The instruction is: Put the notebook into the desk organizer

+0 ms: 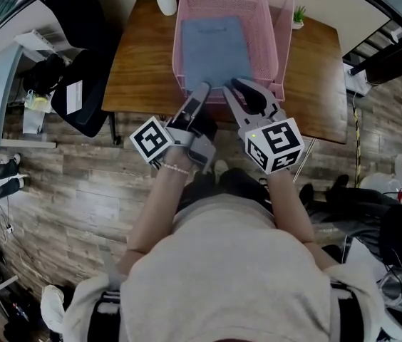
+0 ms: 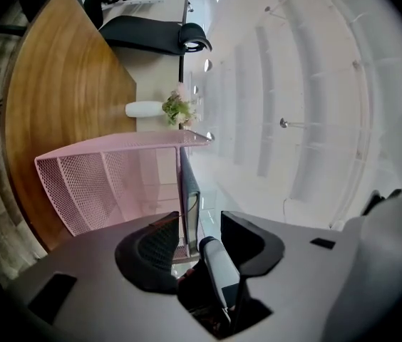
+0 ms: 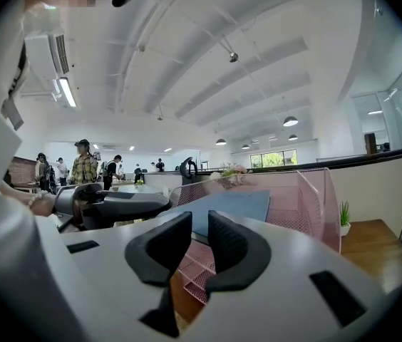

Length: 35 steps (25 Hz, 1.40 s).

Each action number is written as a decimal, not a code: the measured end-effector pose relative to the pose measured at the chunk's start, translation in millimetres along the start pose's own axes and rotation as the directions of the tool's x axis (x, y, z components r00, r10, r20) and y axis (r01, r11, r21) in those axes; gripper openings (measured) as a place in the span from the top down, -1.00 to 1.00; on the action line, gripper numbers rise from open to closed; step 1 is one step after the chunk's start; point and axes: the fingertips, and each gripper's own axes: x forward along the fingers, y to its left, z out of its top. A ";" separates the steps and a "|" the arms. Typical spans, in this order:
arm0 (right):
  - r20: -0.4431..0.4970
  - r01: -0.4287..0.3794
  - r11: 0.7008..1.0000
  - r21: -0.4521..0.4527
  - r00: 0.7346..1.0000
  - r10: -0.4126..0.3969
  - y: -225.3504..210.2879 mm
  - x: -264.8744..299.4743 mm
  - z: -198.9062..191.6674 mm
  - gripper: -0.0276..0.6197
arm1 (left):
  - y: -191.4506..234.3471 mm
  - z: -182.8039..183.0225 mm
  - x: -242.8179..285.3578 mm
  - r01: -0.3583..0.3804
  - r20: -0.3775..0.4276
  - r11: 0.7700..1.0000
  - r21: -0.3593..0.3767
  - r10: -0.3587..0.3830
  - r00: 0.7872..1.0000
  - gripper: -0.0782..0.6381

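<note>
Head view: notebook [image 1: 215, 48] is lying inside pink organizer [image 1: 281, 48] on counter [image 1: 140, 70]; the putting-in is looking almost done.

Left gripper view: left tool [image 2: 197, 237] is standing spread, with notebook edge between jaws but not pinched.

Right gripper view: right tool [image 3: 199, 237] is hanging slightly apart and holding nothing.

Remaining, I am judging: drawing both tools away.

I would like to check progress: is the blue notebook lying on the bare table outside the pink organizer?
No, the head view shows the blue notebook lying inside the pink mesh organizer.
</note>
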 end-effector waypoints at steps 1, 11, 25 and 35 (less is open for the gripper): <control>0.002 0.004 1.000 0.005 1.000 -0.004 -0.6 -1.3 -0.5 0.70 | -0.2 -0.7 -0.7 0.005 0.001 1.000 -0.003 -0.005 1.000 0.29; 0.034 0.038 0.997 0.063 0.999 -0.040 -7.7 -10.2 2.8 0.78 | 9.4 -0.1 -3.7 -0.002 0.006 1.000 -0.020 0.002 1.000 0.66; 0.028 0.041 0.997 0.061 0.999 -0.043 -15.8 -2.9 1.6 0.80 | 16.3 8.1 14.0 -0.001 -0.018 0.999 -0.036 0.000 1.000 0.66; 0.039 0.029 0.998 0.057 0.999 -0.032 -14.2 2.0 4.7 0.81 | 18.2 7.9 17.8 0.014 -0.024 0.997 -0.071 -0.016 1.000 0.66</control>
